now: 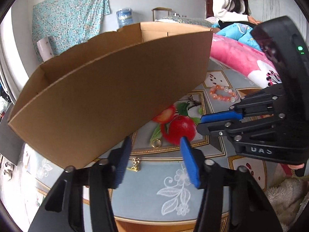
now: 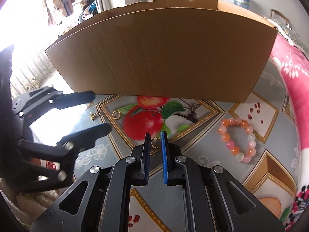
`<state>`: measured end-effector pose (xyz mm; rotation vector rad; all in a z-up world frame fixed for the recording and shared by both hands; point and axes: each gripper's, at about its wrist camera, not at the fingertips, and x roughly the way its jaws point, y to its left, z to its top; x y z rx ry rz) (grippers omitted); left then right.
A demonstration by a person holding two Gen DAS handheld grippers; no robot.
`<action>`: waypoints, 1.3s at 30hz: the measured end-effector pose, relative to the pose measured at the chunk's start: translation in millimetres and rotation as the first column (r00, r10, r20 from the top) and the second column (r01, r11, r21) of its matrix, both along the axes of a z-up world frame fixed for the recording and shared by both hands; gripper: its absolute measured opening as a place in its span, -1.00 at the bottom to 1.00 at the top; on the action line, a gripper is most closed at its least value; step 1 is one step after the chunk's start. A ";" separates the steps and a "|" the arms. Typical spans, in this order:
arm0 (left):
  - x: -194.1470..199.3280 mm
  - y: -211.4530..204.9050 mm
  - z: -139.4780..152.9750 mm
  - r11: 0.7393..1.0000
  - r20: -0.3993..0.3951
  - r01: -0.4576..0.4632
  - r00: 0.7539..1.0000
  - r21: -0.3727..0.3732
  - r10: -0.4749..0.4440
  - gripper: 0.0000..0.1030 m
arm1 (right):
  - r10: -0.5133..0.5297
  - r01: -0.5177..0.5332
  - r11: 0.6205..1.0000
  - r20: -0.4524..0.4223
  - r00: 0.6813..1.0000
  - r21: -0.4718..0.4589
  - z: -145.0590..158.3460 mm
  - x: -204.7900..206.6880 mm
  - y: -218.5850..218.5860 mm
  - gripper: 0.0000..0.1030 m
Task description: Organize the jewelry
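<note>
A big open cardboard box (image 1: 108,85) (image 2: 160,58) stands on the patterned cloth. My left gripper (image 1: 154,145) is open; a gold ring (image 1: 156,142) lies between and beyond its fingertips, and a small gold chain piece (image 1: 135,165) lies between its pads. My right gripper (image 2: 156,135) (image 1: 200,119) is nearly closed around a second gold ring (image 2: 155,142) that stands between its blue pads; contact is unclear. An orange and pink bead bracelet (image 2: 237,140) (image 1: 223,95) lies to the right. The first ring (image 2: 116,114) and the chain (image 2: 95,115) also show in the right wrist view.
A pink flowered quilt (image 1: 239,58) (image 2: 289,89) lies along the right. A person sits at the back right (image 1: 231,2). White fluffy fabric (image 1: 285,197) is at the near right. The cloth bears a red apple print (image 2: 143,123).
</note>
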<state>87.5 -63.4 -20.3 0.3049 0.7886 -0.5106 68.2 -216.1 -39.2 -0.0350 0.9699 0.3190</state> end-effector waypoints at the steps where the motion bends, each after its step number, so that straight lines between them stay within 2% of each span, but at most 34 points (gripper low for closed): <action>1: 3.9 -1.8 -2.6 1.000 -0.020 -0.003 1.000 -0.002 0.002 -0.28 | -0.001 0.001 1.000 -0.001 1.000 0.009 0.0 0.4 -3.0 -0.83; 3: 8.7 -3.0 -6.6 1.000 -0.046 -0.007 0.999 -0.006 0.007 -0.48 | 0.001 -0.001 1.000 0.000 1.000 0.020 -0.2 -1.0 -8.4 -0.83; 8: 17.6 -5.5 -14.1 1.000 -0.083 -0.023 0.996 0.020 0.024 -0.66 | 0.009 -0.009 0.999 0.002 1.000 0.045 0.4 -3.5 -17.0 -0.83; 20: 15.3 -13.9 -15.4 0.998 -0.071 0.002 0.998 0.057 0.002 -0.80 | 0.017 -0.018 0.998 0.016 1.000 0.054 2.0 -3.0 -21.5 -0.83; 28: 15.7 -13.6 -15.8 1.000 -0.074 -0.005 0.997 0.031 0.007 -0.82 | 0.022 -0.023 0.999 0.023 0.999 0.042 -3.1 -6.1 -14.0 -0.83; 29: 14.9 -12.2 -14.7 1.000 -0.073 -0.007 0.997 0.025 0.009 -0.96 | 0.023 -0.024 0.999 0.024 0.999 0.039 -2.7 -7.2 -13.1 -0.83; 30: 14.8 -11.0 -14.1 1.000 -0.078 -0.007 0.997 0.020 0.008 -1.00 | 0.024 -0.025 0.999 0.026 0.999 0.037 -1.8 -8.0 -13.2 -0.83; 39: 10.5 -6.1 -14.0 1.000 -0.089 -0.008 0.996 0.008 0.009 -0.99 | 0.047 -0.047 0.998 0.020 0.999 0.034 9.2 -16.2 -11.1 -0.77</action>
